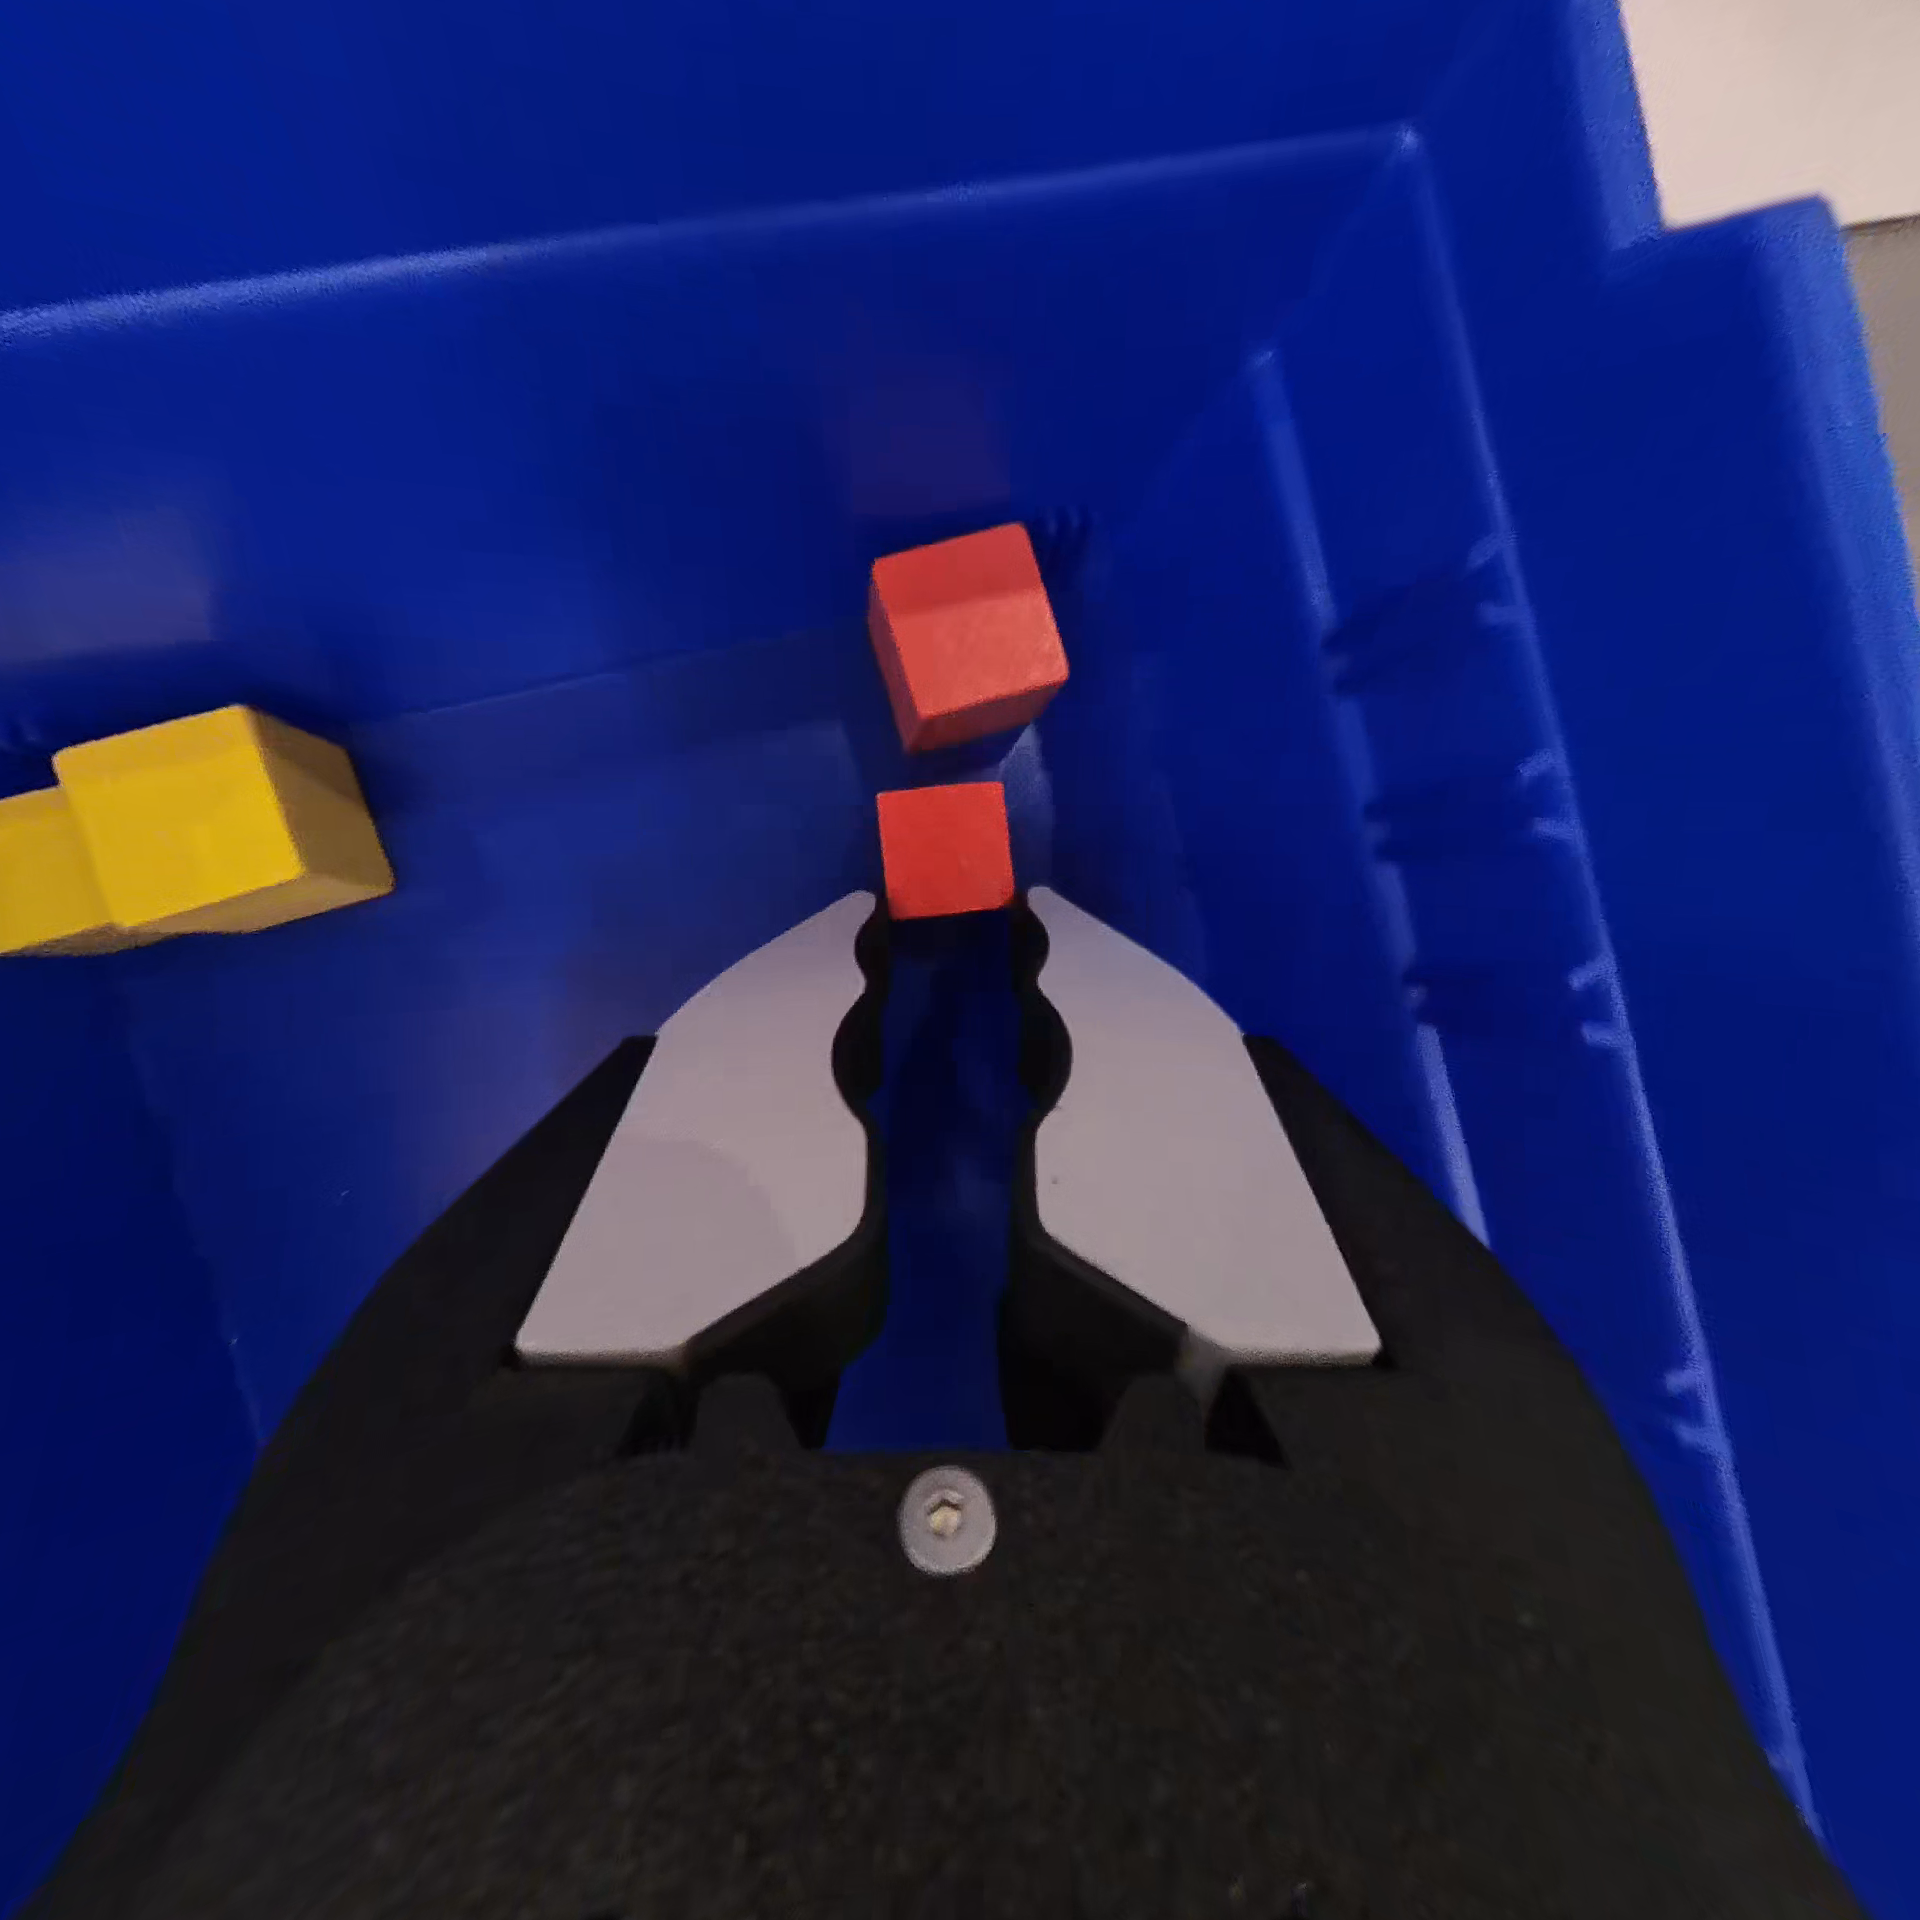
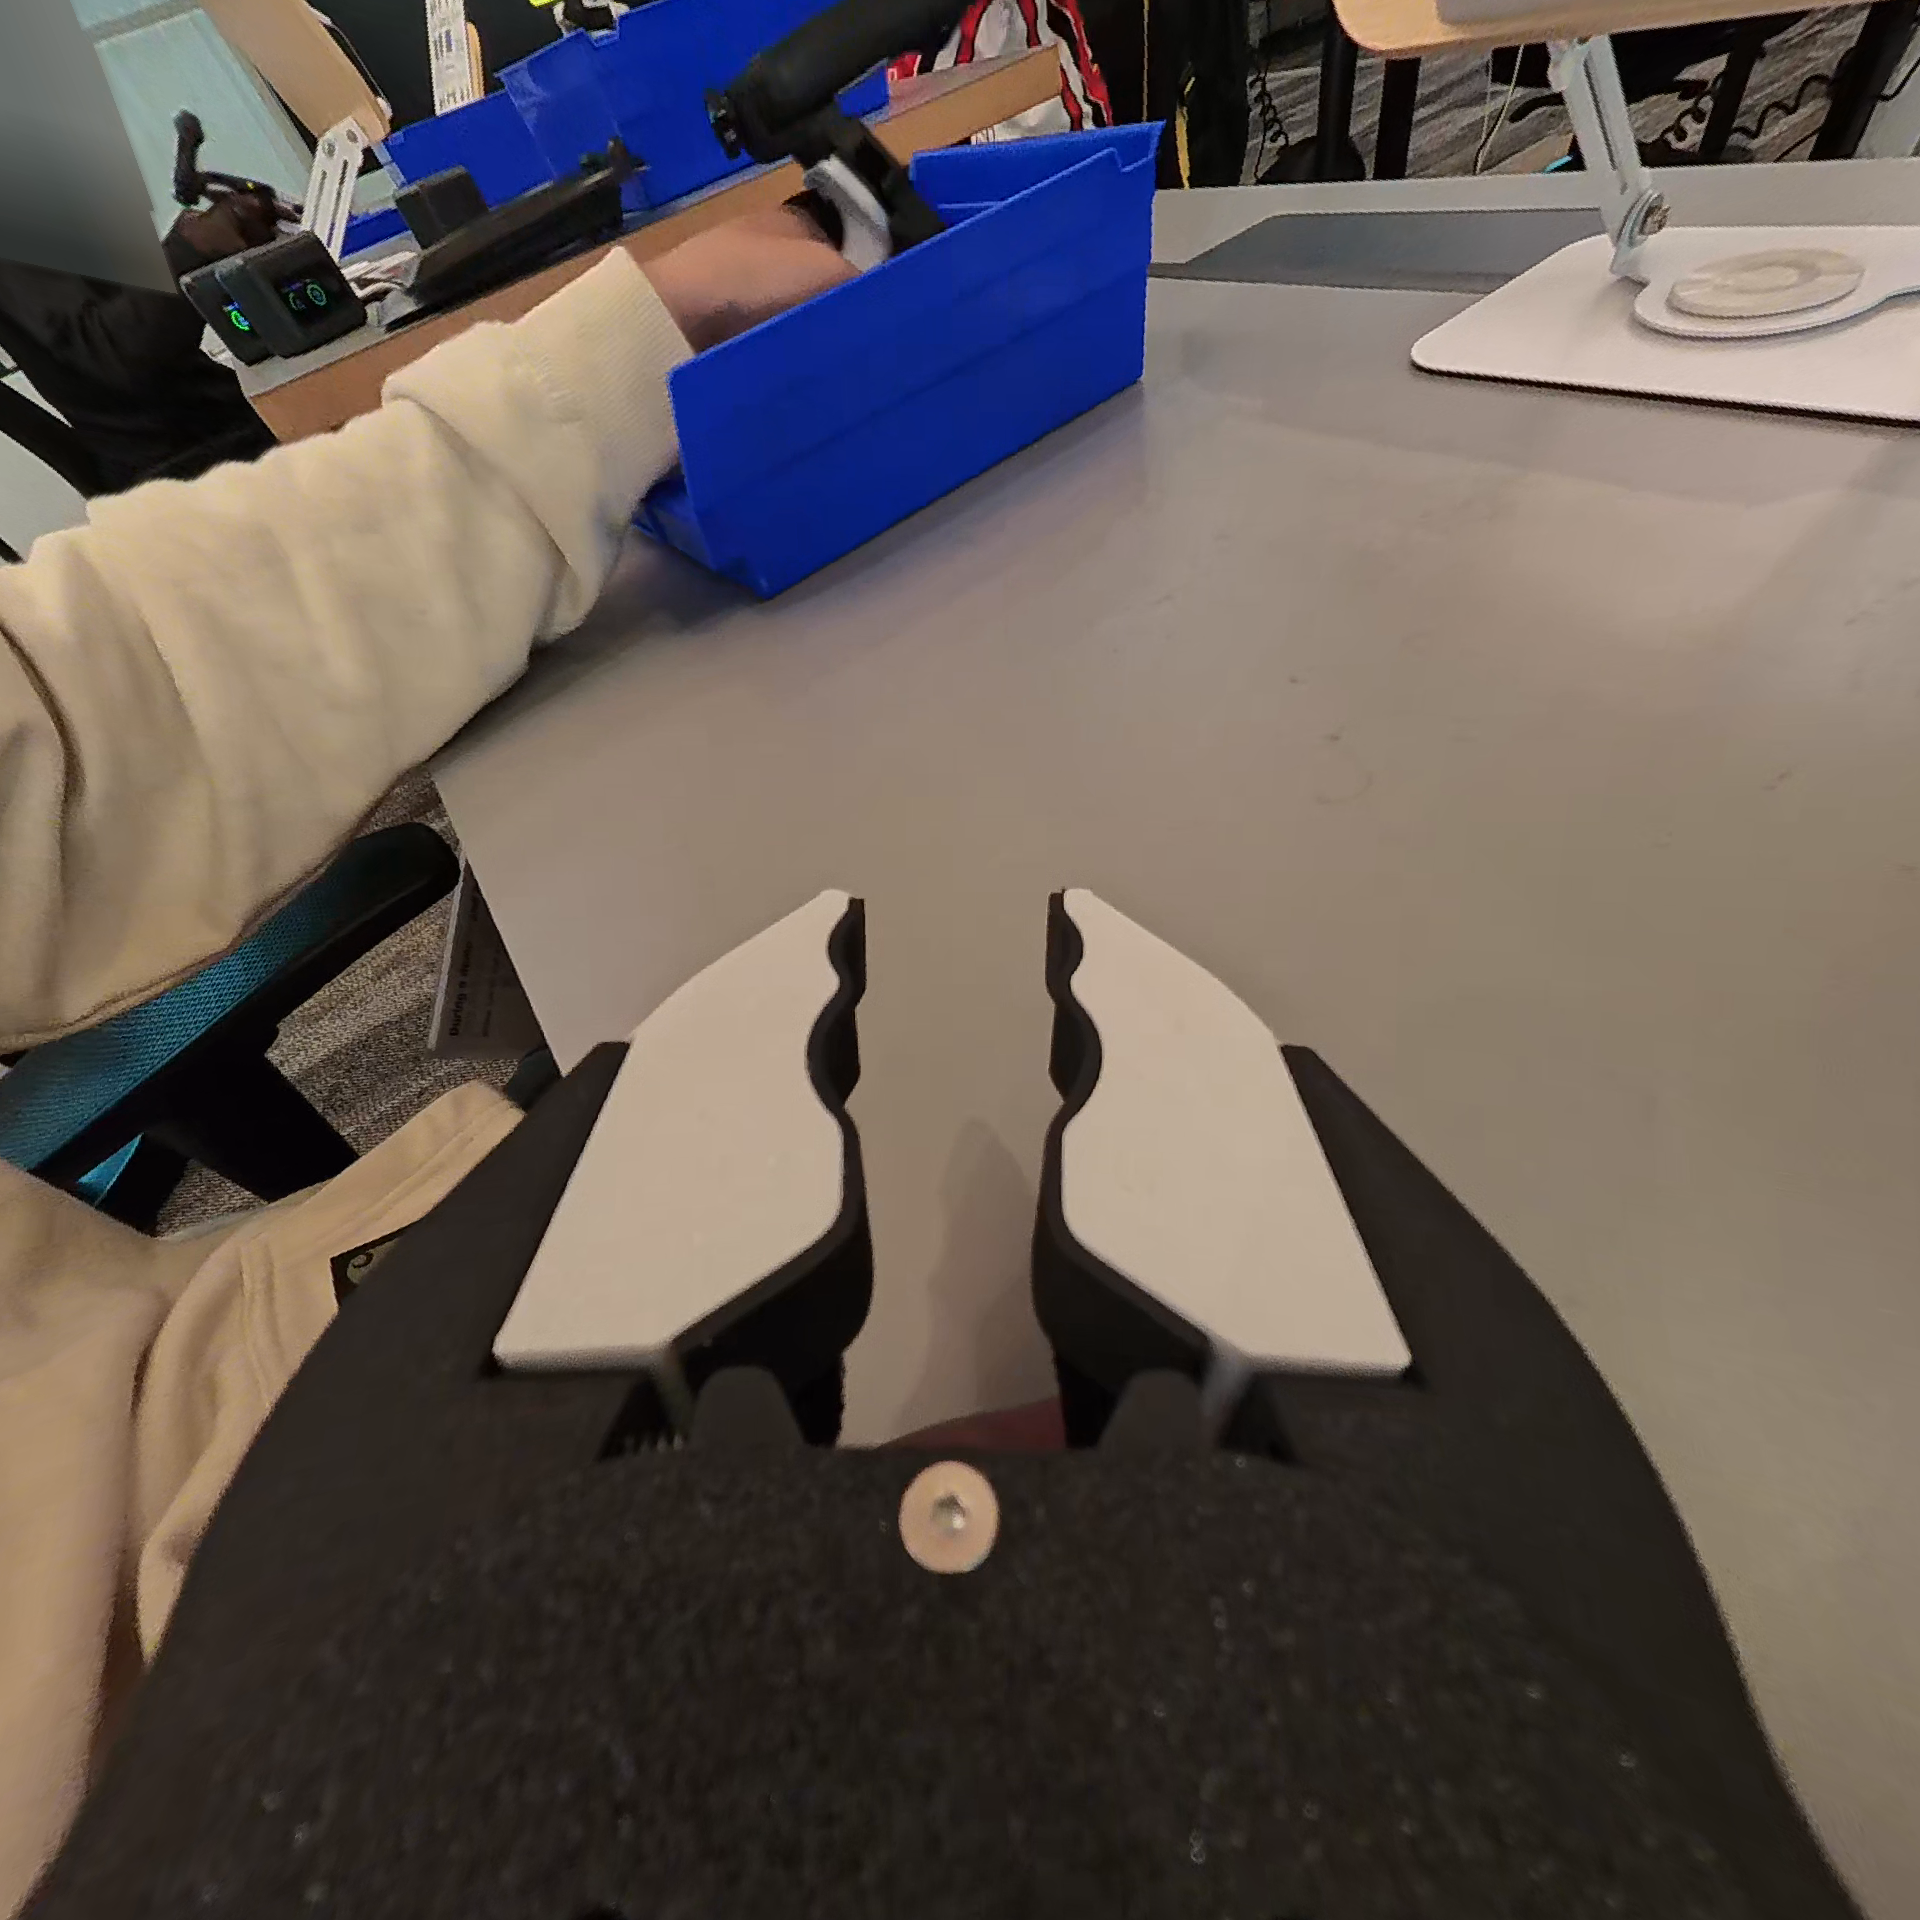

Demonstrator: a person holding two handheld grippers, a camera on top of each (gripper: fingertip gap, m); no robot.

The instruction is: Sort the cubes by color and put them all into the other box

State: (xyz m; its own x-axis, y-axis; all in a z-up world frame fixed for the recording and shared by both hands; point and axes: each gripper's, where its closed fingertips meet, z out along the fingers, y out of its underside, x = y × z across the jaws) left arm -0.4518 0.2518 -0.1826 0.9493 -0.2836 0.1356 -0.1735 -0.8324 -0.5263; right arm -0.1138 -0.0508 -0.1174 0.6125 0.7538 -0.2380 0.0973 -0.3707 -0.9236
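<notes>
2 red cubes (image 1: 966, 634) | yellow cubes (image 1: 218, 821) | blue box (image 1: 623, 416)

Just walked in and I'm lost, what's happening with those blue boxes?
A person is sorting cubes with two handheld grippers. The left gripper is inside a blue box, its fingers shut on a red cube, beside another red cube; yellow cubes sit apart. The right gripper hangs open and empty over the grey table.

We see one cube (image 1: 943, 850) between our left gripper (image 1: 948, 906) tips inside the box (image 1: 623, 436), a second cube (image 1: 968, 636) just beyond it, two more cubes (image 1: 197, 831) lying well left.
</notes>
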